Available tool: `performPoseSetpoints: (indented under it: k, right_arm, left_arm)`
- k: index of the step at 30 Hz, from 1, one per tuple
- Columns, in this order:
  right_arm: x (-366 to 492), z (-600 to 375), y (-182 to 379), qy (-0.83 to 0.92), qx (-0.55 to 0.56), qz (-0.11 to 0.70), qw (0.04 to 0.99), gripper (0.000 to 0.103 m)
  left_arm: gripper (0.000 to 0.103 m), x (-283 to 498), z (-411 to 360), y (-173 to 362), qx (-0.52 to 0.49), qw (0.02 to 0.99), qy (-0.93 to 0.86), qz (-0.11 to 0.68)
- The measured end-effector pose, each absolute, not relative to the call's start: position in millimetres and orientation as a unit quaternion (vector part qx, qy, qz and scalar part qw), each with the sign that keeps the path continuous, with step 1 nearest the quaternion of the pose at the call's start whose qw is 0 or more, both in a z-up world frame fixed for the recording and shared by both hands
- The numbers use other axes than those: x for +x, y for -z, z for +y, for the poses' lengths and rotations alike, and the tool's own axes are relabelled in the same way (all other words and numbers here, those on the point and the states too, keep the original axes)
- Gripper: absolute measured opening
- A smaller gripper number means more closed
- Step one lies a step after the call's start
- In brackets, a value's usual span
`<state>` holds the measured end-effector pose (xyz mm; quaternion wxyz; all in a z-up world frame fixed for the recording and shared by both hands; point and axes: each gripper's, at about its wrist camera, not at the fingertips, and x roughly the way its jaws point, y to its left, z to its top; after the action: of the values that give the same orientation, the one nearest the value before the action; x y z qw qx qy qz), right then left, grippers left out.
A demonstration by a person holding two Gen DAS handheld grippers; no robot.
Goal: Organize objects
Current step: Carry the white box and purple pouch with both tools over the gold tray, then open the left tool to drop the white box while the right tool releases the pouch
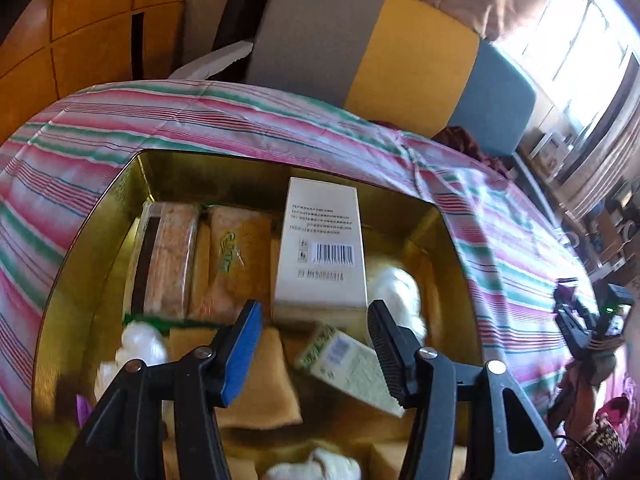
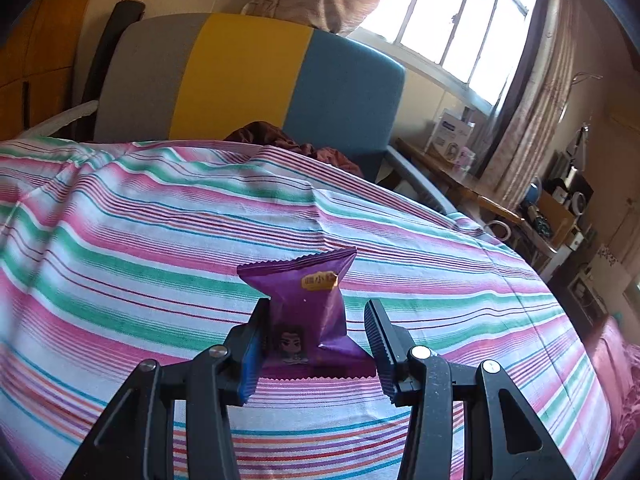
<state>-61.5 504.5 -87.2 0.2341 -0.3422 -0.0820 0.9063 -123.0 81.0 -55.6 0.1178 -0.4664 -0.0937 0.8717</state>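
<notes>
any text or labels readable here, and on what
white box: lines of small print, a barcode and a digit row, all too blurred to read
purple snack packet: yellow label with characters, too small to read
green and white box: printed label, blurred
orange packet: green logo, unreadable

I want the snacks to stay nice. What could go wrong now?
The purple packet looks crumpled between the right gripper fingers, so its snack could get crushed. The left gripper hangs open over the crowded tin, just above the green box and by the white box; going lower might knock them askew.
</notes>
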Motion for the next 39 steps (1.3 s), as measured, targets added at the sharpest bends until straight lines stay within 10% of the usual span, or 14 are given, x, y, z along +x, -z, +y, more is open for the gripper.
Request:
performPoseSetpoints:
  k: [39]
  right_arm:
    - [-57, 214, 33, -0.907, -0.414, -0.012, -0.075, 0.048]
  left_arm:
    - [0.055, -13, 20, 25, -0.382, 0.047, -0.917, -0.102]
